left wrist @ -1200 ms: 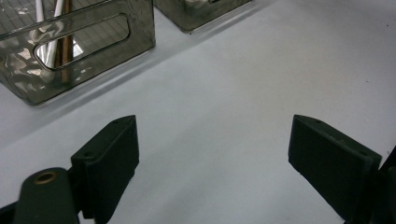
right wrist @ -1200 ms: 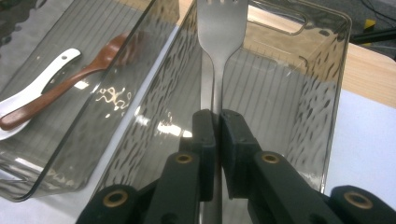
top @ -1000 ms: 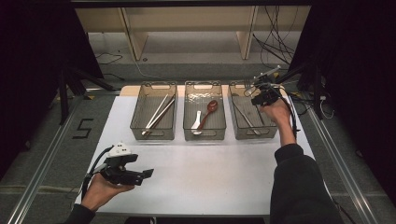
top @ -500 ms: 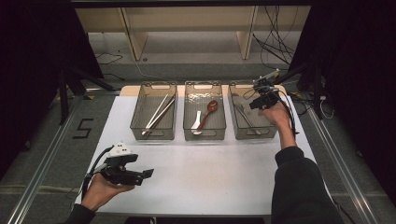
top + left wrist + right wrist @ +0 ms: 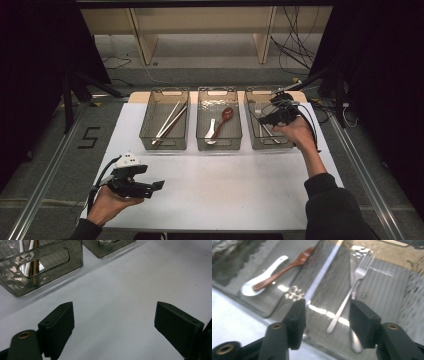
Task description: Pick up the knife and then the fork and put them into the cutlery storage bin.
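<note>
- The right gripper (image 5: 270,116) hangs over the right bin (image 5: 251,131), jaws partly open with nothing between them. In the right gripper view the fork (image 5: 352,293) lies right below the gap, so my guess is that's the target.
- The fork sits flat on the ribbed bottom of that bin, tines toward the far end, handle toward the near wall. There's another metal piece (image 5: 354,337) beside it, maybe a knife or spoon; too blurry to call.
- Handling guess: thin stamped metal, stiff, light, shiny and slippery. It lies low against the floor of the bin, so getting jaws under the edges looks fiddly. I'd pinch the handle across its narrow width around the middle, not the tines.
- The bins are smoky see-through plastic with cut-out handles, wavy reflections on the walls.
- Middle bin (image 5: 219,142): a white ceramic spoon (image 5: 263,275) (chunky, breakable) and a dark red-brown spoon (image 5: 287,266) lying across it, touching.
- Left bin (image 5: 145,130): long thin chopsticks (image 5: 170,121).
- The left gripper (image 5: 159,185) is wide open and empty, hovering over the bare white table (image 5: 130,290) near its front left corner.
</note>
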Action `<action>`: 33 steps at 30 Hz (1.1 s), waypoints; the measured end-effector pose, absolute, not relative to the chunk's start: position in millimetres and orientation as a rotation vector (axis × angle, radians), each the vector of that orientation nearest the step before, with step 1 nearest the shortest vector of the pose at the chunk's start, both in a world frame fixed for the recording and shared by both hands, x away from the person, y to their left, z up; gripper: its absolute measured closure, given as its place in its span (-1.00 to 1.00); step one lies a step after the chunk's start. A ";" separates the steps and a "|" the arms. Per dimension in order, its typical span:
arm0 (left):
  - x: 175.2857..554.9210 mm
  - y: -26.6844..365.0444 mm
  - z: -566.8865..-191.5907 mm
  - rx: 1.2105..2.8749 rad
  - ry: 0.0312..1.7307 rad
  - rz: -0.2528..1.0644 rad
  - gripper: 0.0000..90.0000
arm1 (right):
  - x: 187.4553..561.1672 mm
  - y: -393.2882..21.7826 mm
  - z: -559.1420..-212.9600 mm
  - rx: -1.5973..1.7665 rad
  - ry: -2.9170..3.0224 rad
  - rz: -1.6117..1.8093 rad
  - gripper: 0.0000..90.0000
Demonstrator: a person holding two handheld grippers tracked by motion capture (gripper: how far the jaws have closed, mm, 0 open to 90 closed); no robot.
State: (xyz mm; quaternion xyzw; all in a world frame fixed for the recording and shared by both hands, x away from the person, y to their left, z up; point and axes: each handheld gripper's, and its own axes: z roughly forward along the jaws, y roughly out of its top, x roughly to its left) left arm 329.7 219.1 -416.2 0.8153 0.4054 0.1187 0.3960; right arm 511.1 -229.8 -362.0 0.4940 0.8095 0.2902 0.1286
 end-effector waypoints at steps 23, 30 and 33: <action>331.2 217.8 -416.0 2.055 1.023 0.288 -0.65 | 415.9 -224.6 -380.8 1.306 2.324 1.170 -0.25; 331.2 217.5 -415.9 2.052 1.016 0.286 -0.65 | 400.3 -225.2 -387.7 1.278 2.336 1.203 -0.30; 331.7 216.9 -415.6 2.040 1.014 0.282 -0.65 | 392.4 -225.6 -390.7 1.269 2.339 1.223 -0.32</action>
